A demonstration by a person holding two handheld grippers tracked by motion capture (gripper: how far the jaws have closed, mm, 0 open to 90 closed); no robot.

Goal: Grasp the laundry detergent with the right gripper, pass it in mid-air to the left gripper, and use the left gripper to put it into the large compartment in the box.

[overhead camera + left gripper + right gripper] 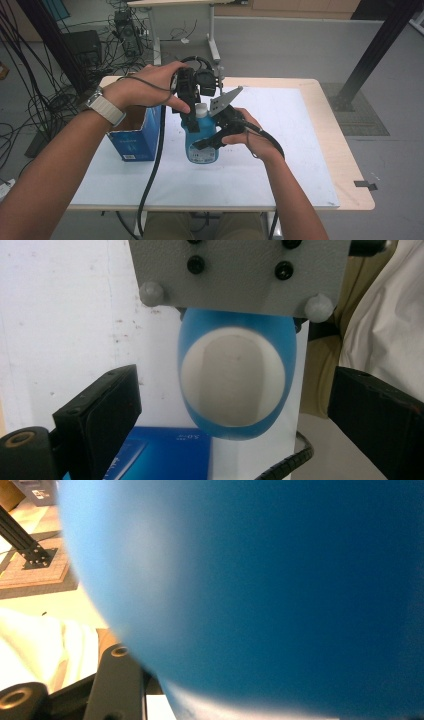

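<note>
One blue bottle [201,145] with a white cap stands upright near the centre of the white table [280,170], with one open blue carton [135,140] just beside it at 9 o'clock. The right gripper [212,141] comes in from 3 o'clock, its two jaws clamped on the bottle's body. The left gripper [192,117] hangs above the cap at 12 o'clock, its two jaws spread wide either side of the bottle top without touching it.
</note>
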